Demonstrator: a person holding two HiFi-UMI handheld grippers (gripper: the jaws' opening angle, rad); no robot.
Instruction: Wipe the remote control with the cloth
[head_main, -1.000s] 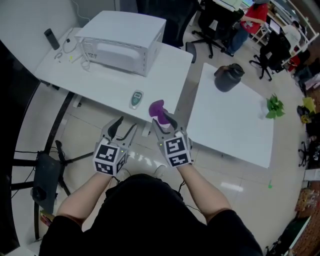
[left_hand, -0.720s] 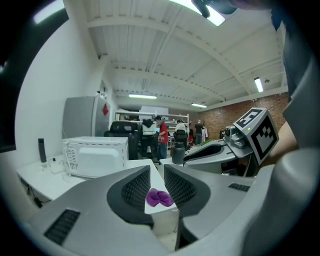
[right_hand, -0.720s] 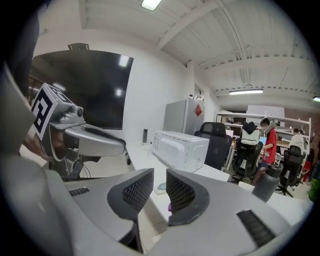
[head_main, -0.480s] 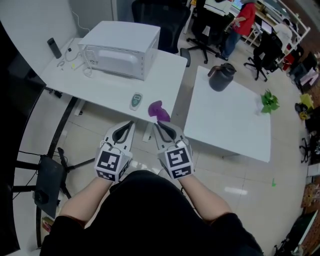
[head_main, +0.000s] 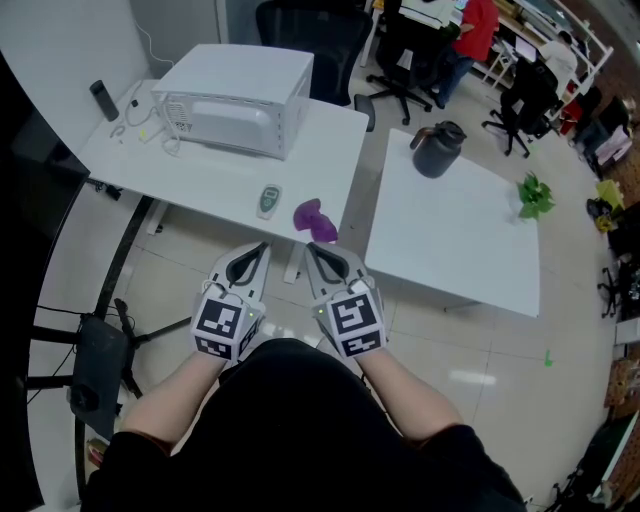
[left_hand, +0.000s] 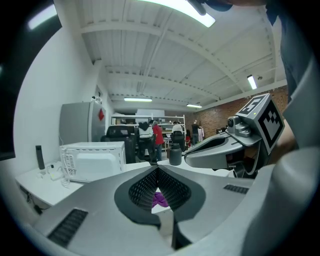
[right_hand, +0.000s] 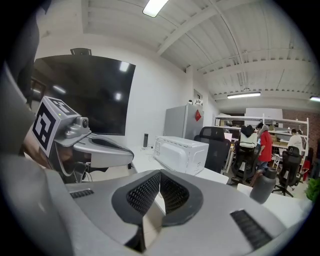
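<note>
**Both tongs closed and empty, just short of the desk**

The left tongs (head_main: 262, 248) and the right tongs (head_main: 308, 248) hang side by side in front of the person, over the floor and just short of the white desk (head_main: 200, 165). In each gripper view the ribbed pads meet tip to tip with nothing between them. Both are fully closed and hold nothing.

The small, pale, oblong plastic remote control (head_main: 268, 201) lies flat near the desk's front edge. The crumpled purple cloth (head_main: 315, 220) sits just beside it on the right, not touching it. A white boxy microwave oven (head_main: 235, 100) stands further back, well apart from both.

The cloth looks soft, limp and very light. Its bunched top offers a raised fold to pinch, and the right tongs are the nearer pair. A shallow pinch would probably catch only one layer and let the rest trail, so a deeper bite into the bunch seems safer.

The remote looks rigid, light and smooth-shelled. On the slick desk top it would likely skate away under a wiping stroke. The left tongs could steady it across its long side edges, or press down on one end, leaving the face free for the cloth. The display and buttons call for light pressure. Both tongs need to open before either grasp.
</note>
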